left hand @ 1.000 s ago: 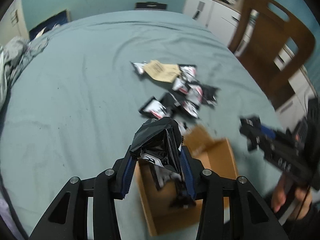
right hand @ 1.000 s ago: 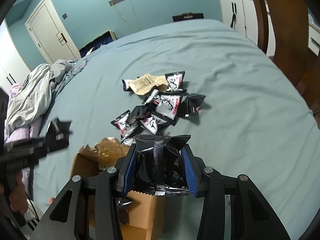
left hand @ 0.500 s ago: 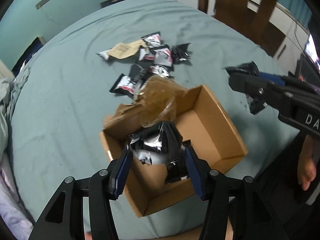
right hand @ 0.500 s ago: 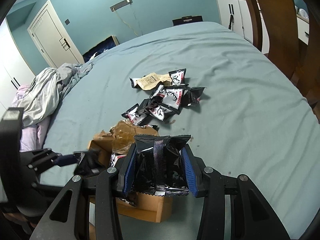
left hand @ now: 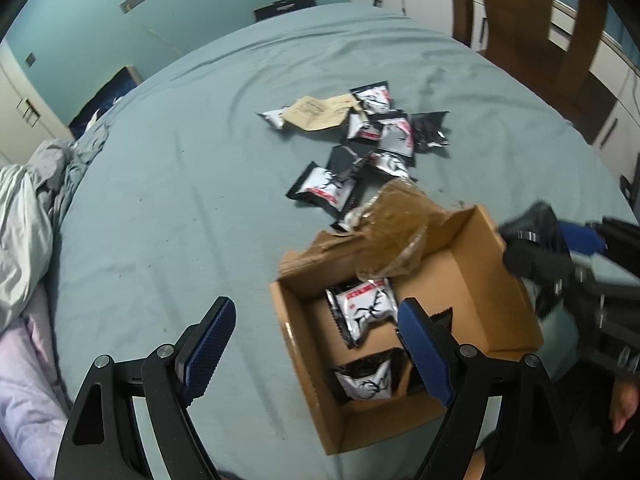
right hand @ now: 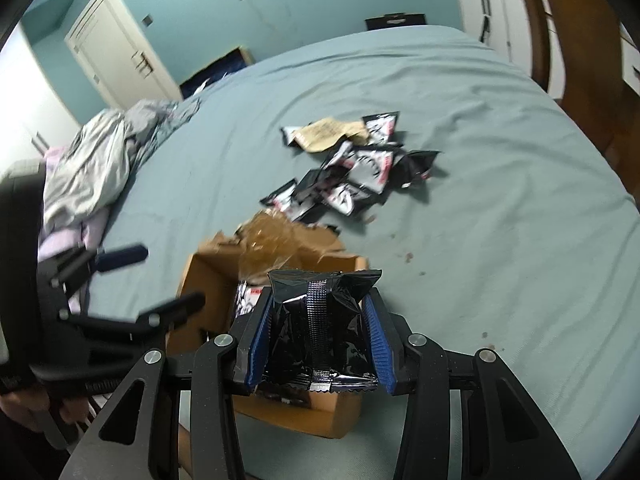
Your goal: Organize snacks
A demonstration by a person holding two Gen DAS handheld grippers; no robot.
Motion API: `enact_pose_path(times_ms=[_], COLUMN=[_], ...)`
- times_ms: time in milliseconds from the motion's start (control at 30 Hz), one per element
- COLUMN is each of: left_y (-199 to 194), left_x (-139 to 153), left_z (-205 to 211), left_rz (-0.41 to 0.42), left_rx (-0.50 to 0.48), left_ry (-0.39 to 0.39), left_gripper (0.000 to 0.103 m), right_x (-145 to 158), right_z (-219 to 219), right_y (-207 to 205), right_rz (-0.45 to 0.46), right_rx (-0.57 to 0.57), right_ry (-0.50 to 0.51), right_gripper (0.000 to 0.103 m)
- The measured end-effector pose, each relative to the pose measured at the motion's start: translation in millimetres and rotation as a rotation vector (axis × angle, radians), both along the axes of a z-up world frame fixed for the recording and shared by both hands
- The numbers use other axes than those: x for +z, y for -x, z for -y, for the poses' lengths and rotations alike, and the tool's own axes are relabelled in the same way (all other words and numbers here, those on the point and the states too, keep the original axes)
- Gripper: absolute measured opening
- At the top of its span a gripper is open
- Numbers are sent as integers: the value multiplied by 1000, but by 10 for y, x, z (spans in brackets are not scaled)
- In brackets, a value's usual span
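Cardboard box (left hand: 476, 248): two packets inside | left gripper (left hand: 320, 344) jaws wide | right gripper (right hand: 318, 334) jaws clamp black packet (right hand: 320, 328)

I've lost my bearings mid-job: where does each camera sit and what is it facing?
Left wrist: on the open left gripper, looking down at the cardboard box; the right gripper intrudes at right.
Right wrist: on the right gripper, shut on a black snack packet, above the box.
Shared: box, loose snack pile, bed.

Glossy foil packet (right hand: 320, 324), matt cardboard box (left hand: 476, 264), cloth bedsheet (left hand: 180, 184).
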State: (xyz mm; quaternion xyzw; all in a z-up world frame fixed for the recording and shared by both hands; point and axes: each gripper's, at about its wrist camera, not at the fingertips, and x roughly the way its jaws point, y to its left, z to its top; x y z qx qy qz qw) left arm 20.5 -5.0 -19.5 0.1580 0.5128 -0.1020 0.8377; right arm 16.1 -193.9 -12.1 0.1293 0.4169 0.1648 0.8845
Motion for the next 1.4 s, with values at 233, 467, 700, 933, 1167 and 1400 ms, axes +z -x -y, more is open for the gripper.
enact_pose_path(times_ms=[233, 467, 700, 933, 1167, 1400], left_y=[-60, -49, -38, -40, -34, -16], left_x=[-41, -17, -16, -6, 8, 4], left_z=[-80, -124, -139, -141, -119, -71], left_rz=[-8, -6, -3, -2, -6, -14], left_rx=[56, 72, 85, 86, 81, 72], left_ry=[-23, -13, -30, -31, -26, -31], left_gripper=[84, 84, 84, 84, 84, 85], right_x=[3, -31, 28, -3, 3, 3], right_z=[-219, -308, -271, -382, -390, -272], right_y=[-66, -50, 52, 91, 56, -53], right_rz=[14, 7, 67, 69, 59, 10], right_rx=[97, 126, 68, 69, 35, -6], right_ry=[51, 73, 70, 135, 196, 162], right_gripper=[43, 44, 76, 76, 76, 76])
